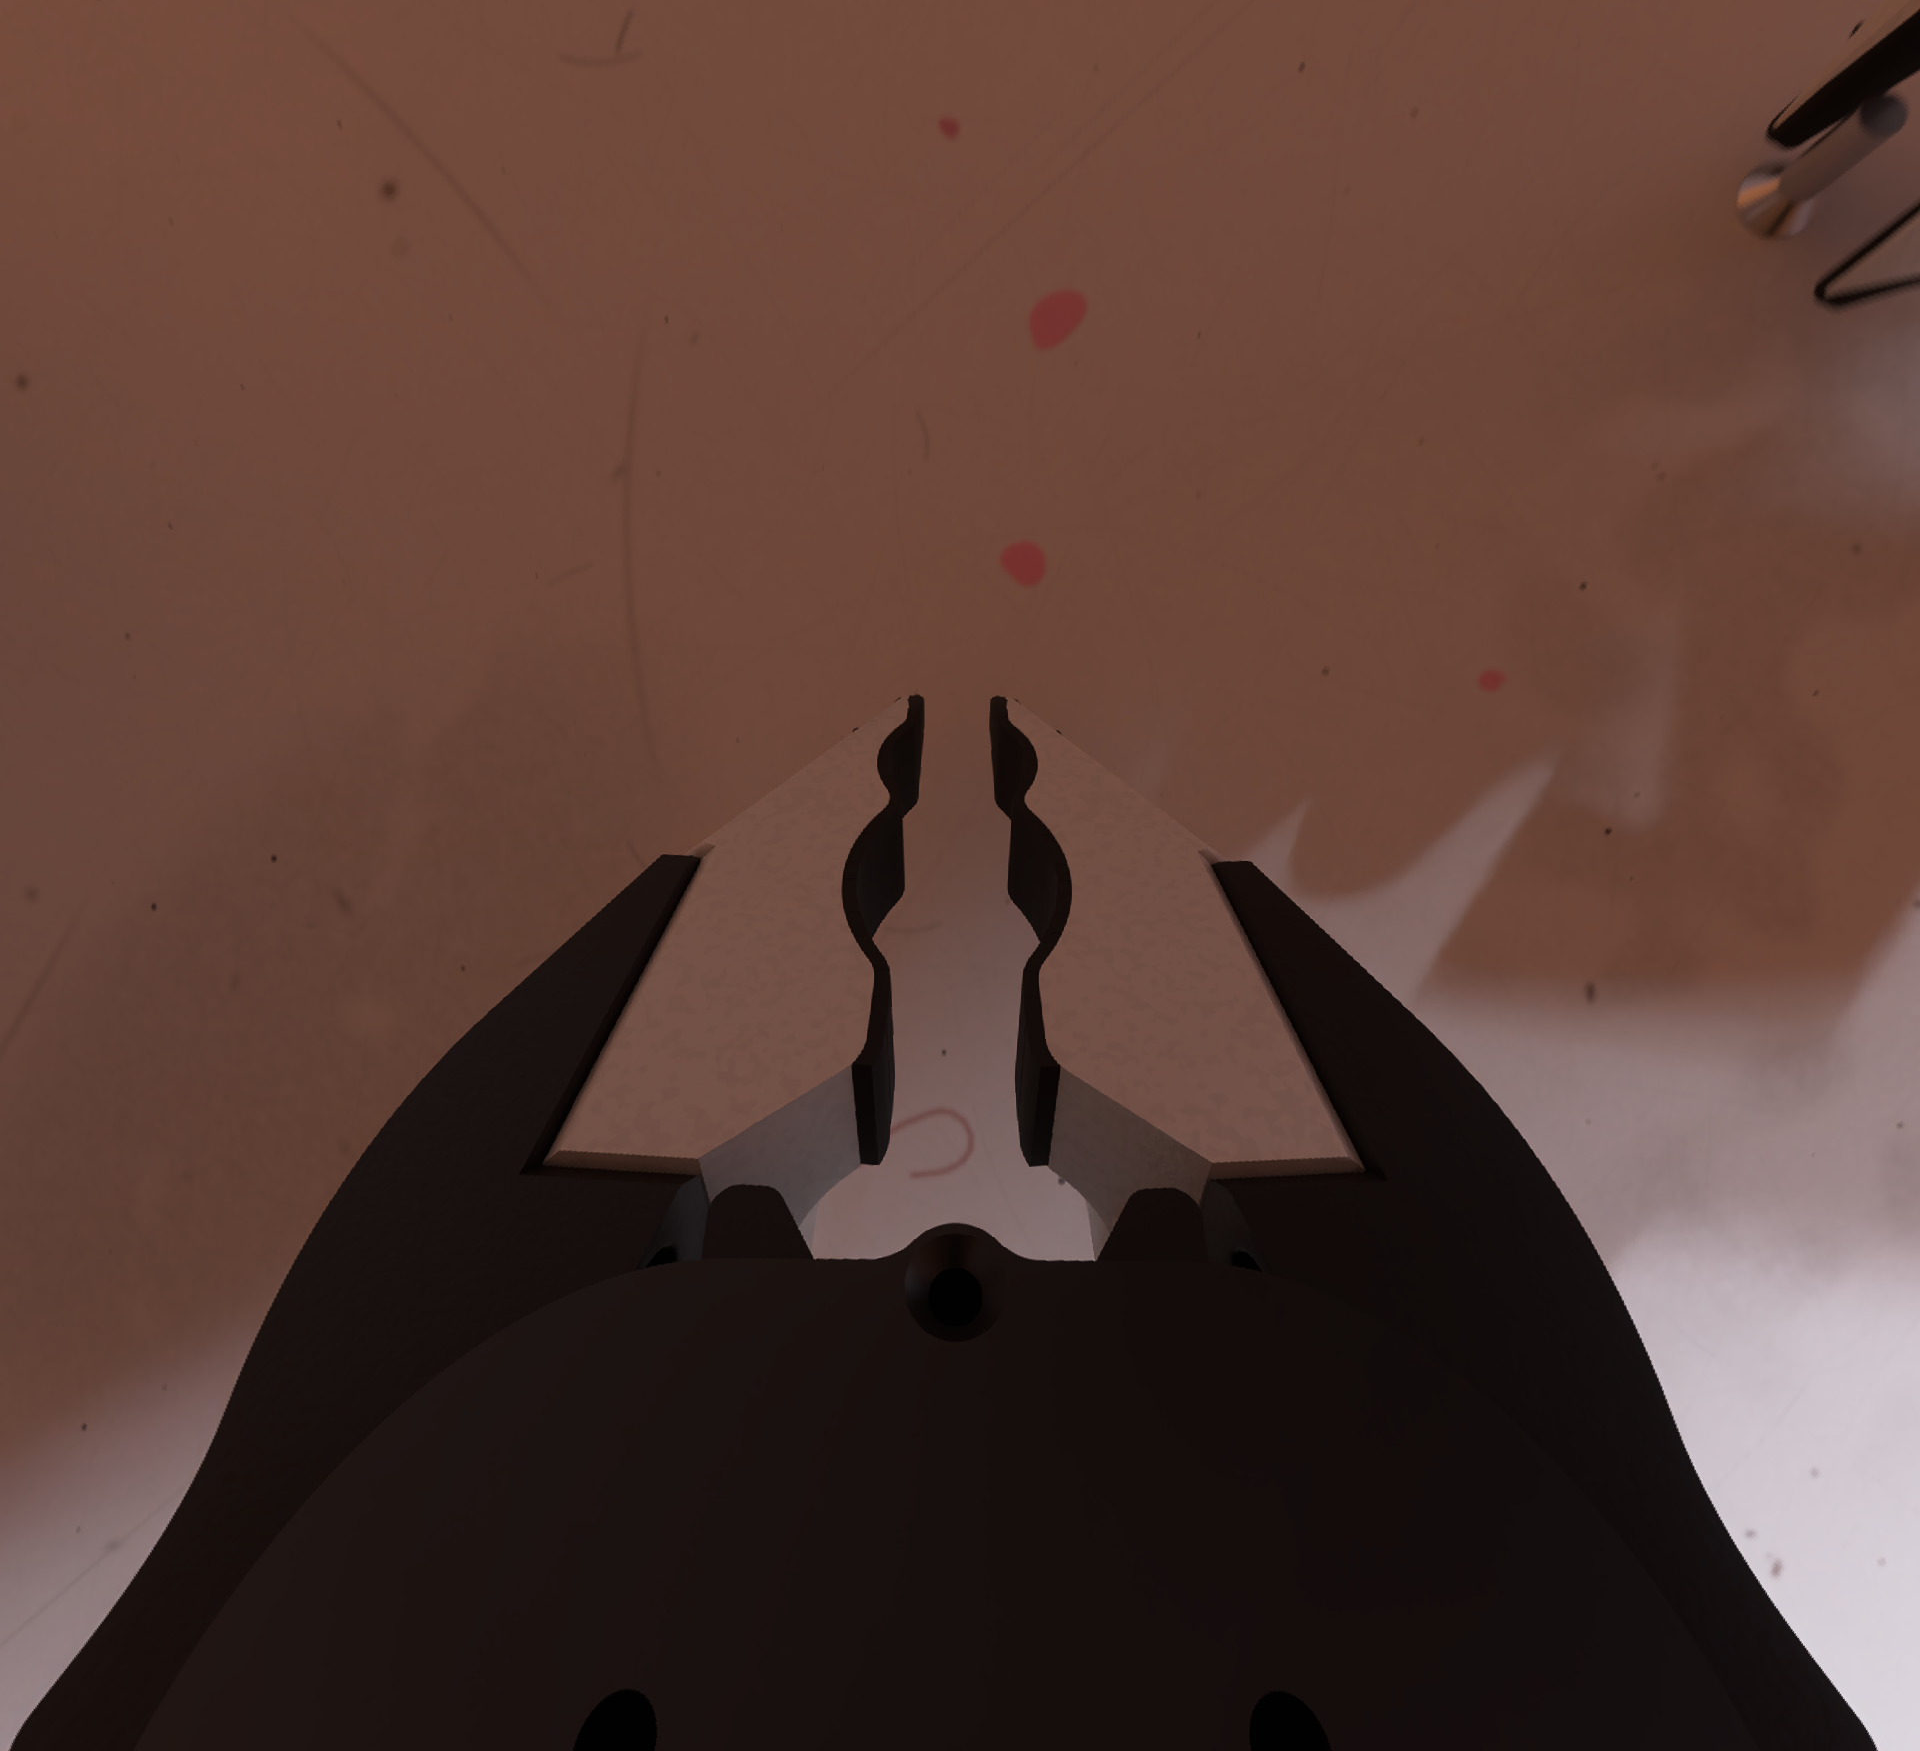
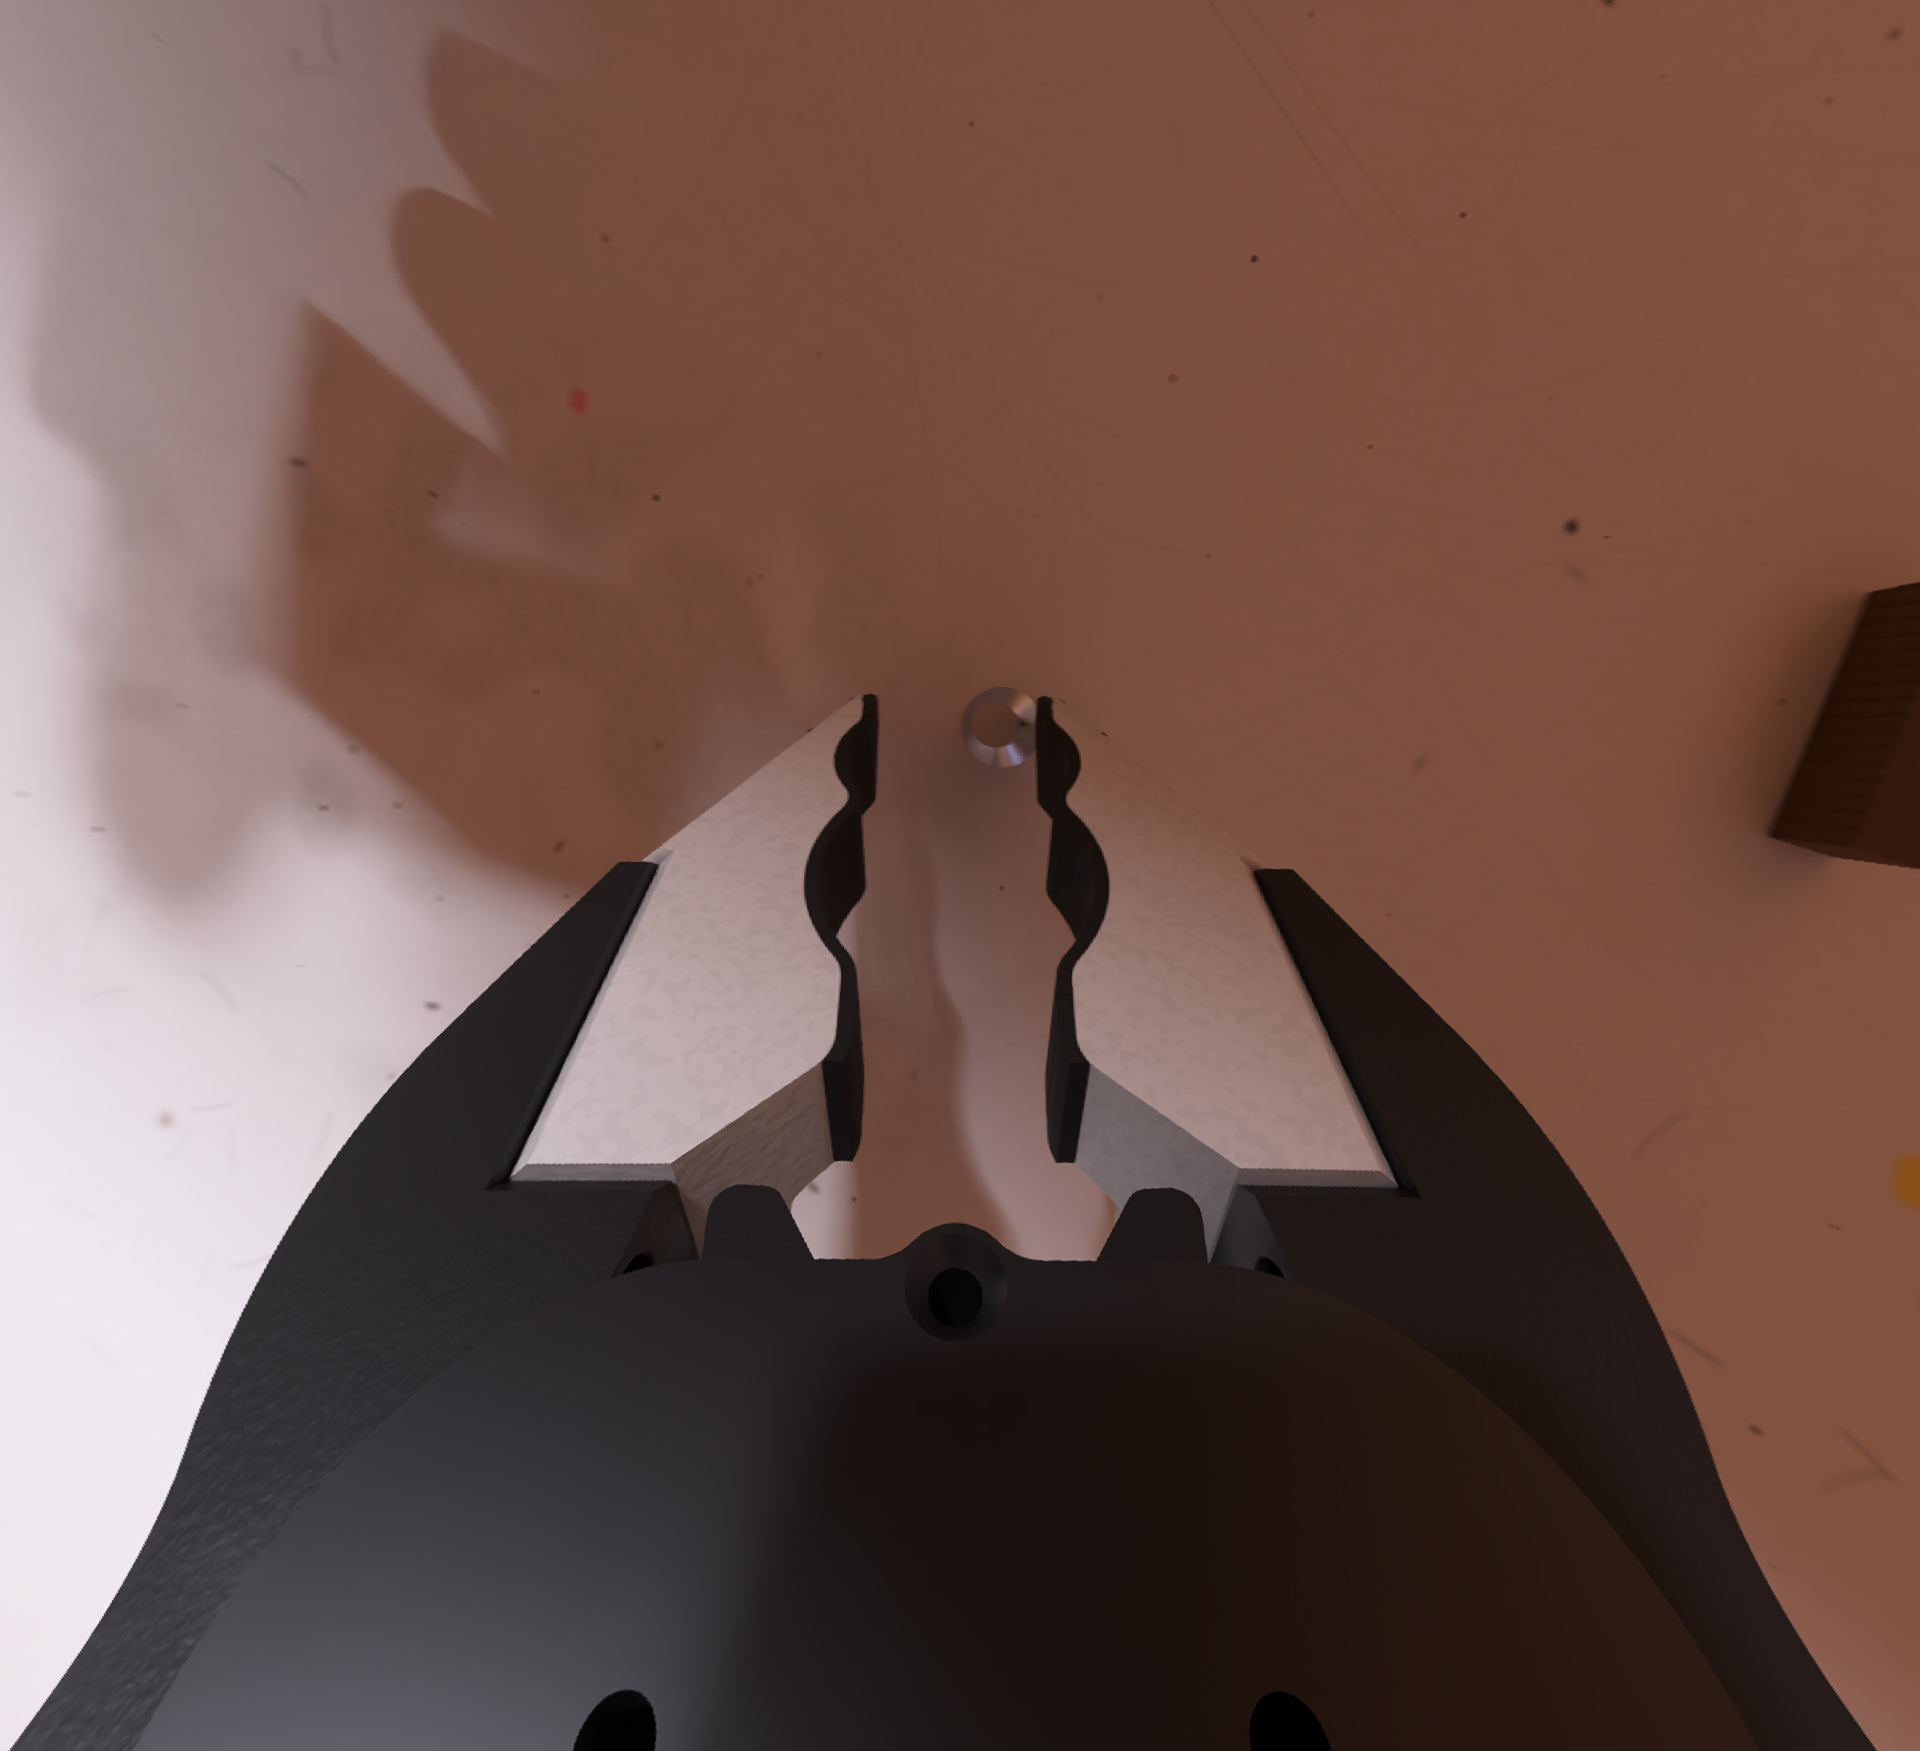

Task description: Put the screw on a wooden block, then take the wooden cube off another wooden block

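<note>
The small shiny metal screw (image 2: pixel 995 727) is being straddled by the right gripper (image 2: pixel 956 714), its jaws apart (screw touching the right-hand fingertip), for pickup; the left gripper (image 1: pixel 954 709) is being held nearly closed, empty.

Screw (image 2: pixel 995 729) shiny metal; wooden block (image 2: pixel 1860 766) dark, grained; table (image 2: pixel 1351 351) matt, speckled.

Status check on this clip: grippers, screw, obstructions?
Left hand-held gripper open, empty. Right hand-held gripper open around screw. Wooden block off right. Nothing blocking.
</note>
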`<state>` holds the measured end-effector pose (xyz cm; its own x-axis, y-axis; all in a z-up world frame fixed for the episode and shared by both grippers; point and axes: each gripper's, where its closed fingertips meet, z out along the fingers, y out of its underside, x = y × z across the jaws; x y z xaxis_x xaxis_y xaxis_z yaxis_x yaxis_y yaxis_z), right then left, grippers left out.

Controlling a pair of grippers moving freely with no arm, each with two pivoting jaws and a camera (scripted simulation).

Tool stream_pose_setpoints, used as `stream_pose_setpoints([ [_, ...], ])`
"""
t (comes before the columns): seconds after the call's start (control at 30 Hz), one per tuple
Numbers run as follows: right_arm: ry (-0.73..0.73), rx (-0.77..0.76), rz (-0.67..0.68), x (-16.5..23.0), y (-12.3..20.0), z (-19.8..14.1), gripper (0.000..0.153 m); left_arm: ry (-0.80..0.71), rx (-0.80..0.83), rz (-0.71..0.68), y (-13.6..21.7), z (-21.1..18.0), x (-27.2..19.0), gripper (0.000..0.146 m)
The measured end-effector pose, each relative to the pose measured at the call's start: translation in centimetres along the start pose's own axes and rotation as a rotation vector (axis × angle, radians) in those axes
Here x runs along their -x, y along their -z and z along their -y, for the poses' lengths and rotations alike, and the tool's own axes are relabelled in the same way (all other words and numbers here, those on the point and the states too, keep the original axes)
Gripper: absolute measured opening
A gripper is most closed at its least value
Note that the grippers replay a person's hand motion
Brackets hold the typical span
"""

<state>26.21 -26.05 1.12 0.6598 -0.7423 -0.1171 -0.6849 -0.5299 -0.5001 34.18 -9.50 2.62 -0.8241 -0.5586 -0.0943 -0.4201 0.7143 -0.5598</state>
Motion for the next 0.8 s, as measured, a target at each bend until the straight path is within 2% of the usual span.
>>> stream_pose_setpoints([
  [0.13, 0.087, 0.021, -0.149, -1.8, 0.3, -0.4, 0.008, 0.004, 0.011, -0.004, 0.2, -1.0, -0.3, 0.012],
  [0.23, 0.101, 0.023, -0.280, -5.6, 1.5, -0.7, 0.008, 0.014, 0.003, -0.039, 0.4, -1.2, -0.9, 0.013],
  [0.37, -0.046, -0.058, -0.311, -11.0, 3.7, 0.4, 0.008, 0.023, -0.004, -0.048, 0.5, -1.2, -1.1, 0.014],
  [0.47, -0.085, -0.049, -0.375, -14.4, 4.2, 0.7, 0.008, 0.047, -0.057, -0.041, 1.1, -0.7, -0.9, 0.020],
  [0.63, -0.120, -0.052, -0.369, -15.5, 3.4, 1.3, 0.008, 0.168, -0.302, -0.033, 5.2, -0.3, 0.0, 0.028],
  [0.73, -0.134, -0.051, -0.365, -15.8, 3.1, 1.4, 0.008, 0.270, -0.441, 0.095, 9.0, -2.9, 2.3, 0.031],
  [0.8, -0.144, -0.069, -0.358, -16.0, 3.0, 1.6, 0.012, 0.335, -0.473, 0.154, 11.5, -5.7, 2.9, 0.031],
])
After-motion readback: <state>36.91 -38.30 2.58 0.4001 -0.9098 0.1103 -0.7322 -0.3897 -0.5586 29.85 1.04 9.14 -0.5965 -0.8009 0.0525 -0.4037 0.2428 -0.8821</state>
